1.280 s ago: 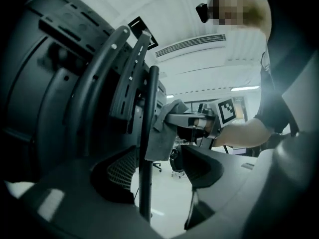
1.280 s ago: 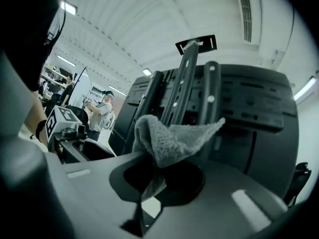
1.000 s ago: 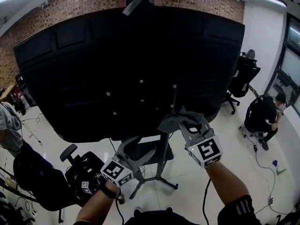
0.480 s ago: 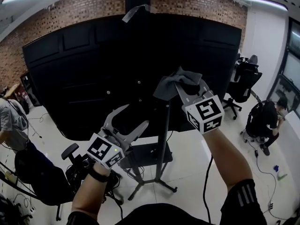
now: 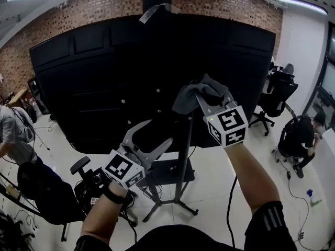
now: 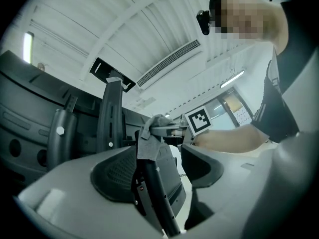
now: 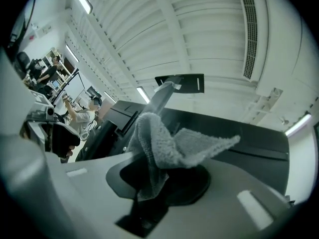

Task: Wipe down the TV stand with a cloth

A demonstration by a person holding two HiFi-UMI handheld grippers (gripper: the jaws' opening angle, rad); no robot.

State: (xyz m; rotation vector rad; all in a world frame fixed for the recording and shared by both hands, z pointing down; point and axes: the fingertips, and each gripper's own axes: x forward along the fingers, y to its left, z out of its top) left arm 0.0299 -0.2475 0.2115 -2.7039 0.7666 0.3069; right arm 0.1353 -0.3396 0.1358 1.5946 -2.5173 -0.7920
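Brick wall [image 5: 78, 14] runs behind the back of a large black TV [image 5: 104, 82], which sits on a stand whose dark pole [image 5: 184, 156] rises from splayed feet on the pale floor [image 5: 220, 177].

The right gripper [image 5: 205, 94] is raised to the top of that pole. Its jaws have just been opening and now stand a little apart. The grey cloth [image 5: 189, 95] is bunched between them, one corner sticking up past the fingertips and a fold hanging into the gap.

The left gripper [image 5: 157, 131] sits lower and to the left of the pole, jaws wide apart and gripping nothing. In the left gripper view the pole shows through that gap with the cloth draped at its top. Whether the pole touches either finger cannot be told.
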